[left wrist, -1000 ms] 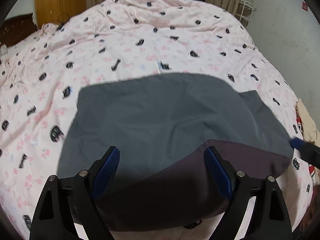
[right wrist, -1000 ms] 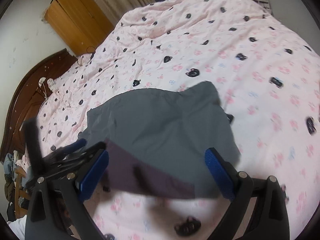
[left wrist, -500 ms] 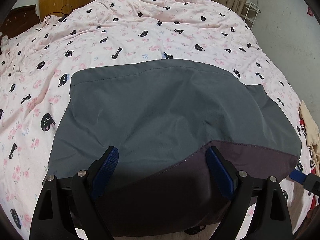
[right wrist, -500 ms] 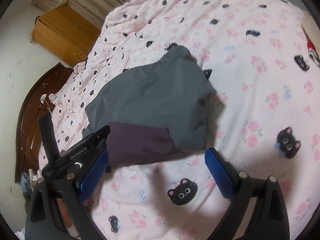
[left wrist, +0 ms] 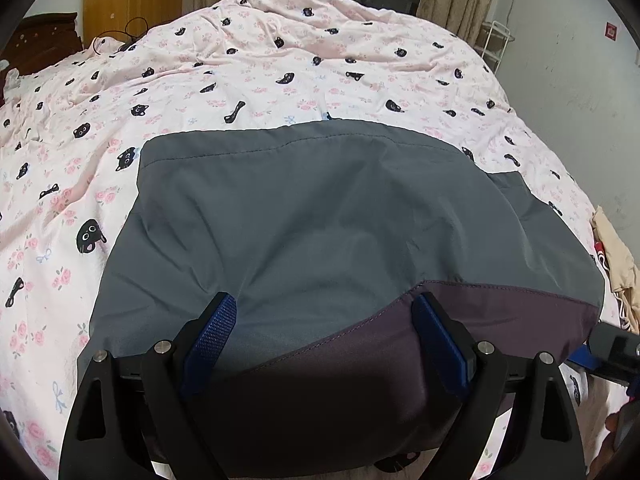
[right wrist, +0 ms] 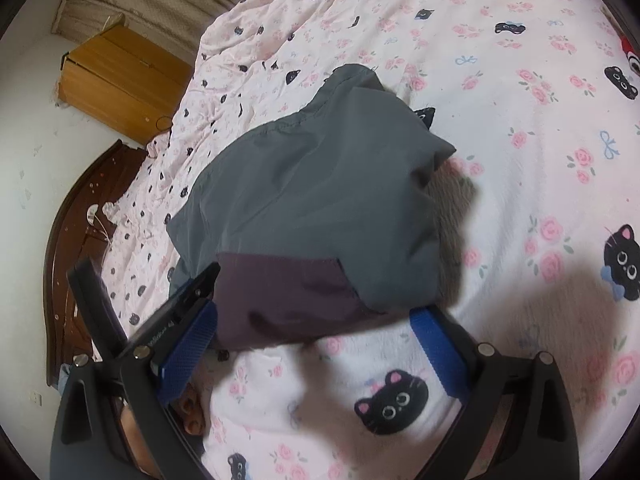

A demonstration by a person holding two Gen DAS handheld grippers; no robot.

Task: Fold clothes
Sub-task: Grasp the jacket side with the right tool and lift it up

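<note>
A grey garment (left wrist: 320, 216) with a dark purple panel (left wrist: 400, 360) lies spread on the pink cat-print bedspread (left wrist: 280, 60). My left gripper (left wrist: 324, 320) hangs open over its near edge, one finger above the grey cloth and one above the purple panel, gripping nothing. In the right wrist view the same garment (right wrist: 320, 184) lies ahead with its right side bunched and its purple panel (right wrist: 280, 296) nearest. My right gripper (right wrist: 316, 340) is open just short of that panel, over bare bedspread. The left gripper's black body (right wrist: 176, 304) sits at the panel's left end.
A pile of beige and red clothes (left wrist: 612, 248) lies at the bed's right edge. A wooden cabinet (right wrist: 124, 80) and a dark headboard (right wrist: 68, 248) stand beyond the bed, and a white rack (left wrist: 496, 44) by the wall. A hand's fingers (right wrist: 192, 412) show behind the right gripper.
The garment has settled flatter on the bed and looms larger under the left gripper. The right gripper has drawn back off the cloth, so bare bedspread now lies beneath it.
</note>
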